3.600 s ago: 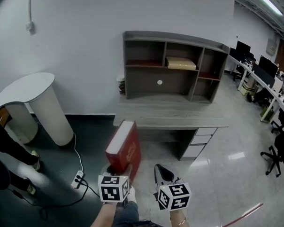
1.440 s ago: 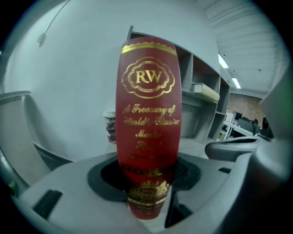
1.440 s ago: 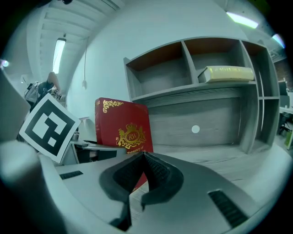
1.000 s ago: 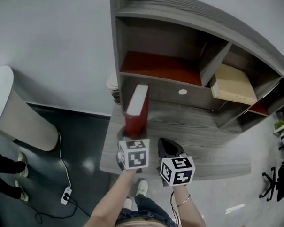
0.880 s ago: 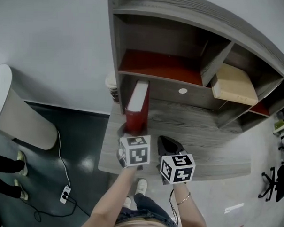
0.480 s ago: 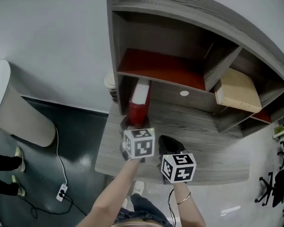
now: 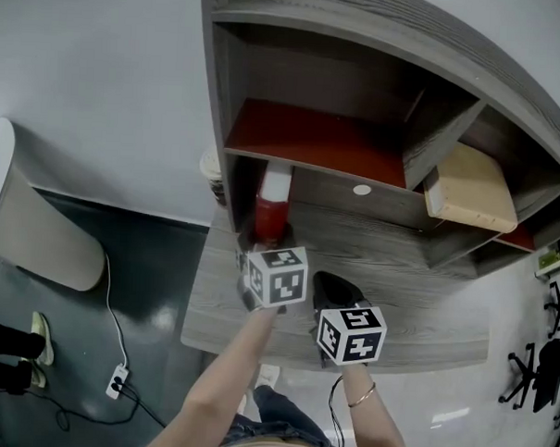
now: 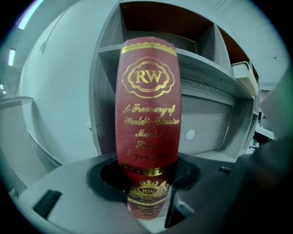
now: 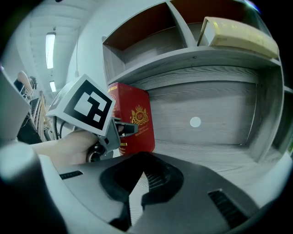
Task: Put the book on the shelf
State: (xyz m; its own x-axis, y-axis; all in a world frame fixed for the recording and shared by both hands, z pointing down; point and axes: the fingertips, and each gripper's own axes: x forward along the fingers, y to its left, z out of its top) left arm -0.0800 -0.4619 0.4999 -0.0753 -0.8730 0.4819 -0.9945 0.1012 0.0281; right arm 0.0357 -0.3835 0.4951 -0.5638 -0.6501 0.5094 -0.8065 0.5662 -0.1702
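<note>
**A:** Over the last second the book (image 7: 272, 204) in your left gripper (image 7: 264, 238) has moved from the left part of the desk (image 7: 397, 302) towards its back-left corner. Its top now sits under the front edge of the red-lined shelf (image 7: 321, 141).

**B:** Noted. First risk: the book stands tall and upright, with its top close under that shelf's board. If you push on at this height, the top edge may catch the board and lever the book in the grip.

**A:** Second risk: you hold it low. If you release before the foot is flat on the desk, it will probably topple towards the front edge.

**B:** Jaw check, left: the jaws stand wide, clamped on the spine near the foot, with the lower gold crest between them. The rest of the book rises above them. Whether the foot touches the desk, can't tell.

**A:** Your right gripper (image 7: 333, 287): jaws closed together with nothing between them. It hangs over the desk's front part, just right of the left one, clear of the book.
</note>
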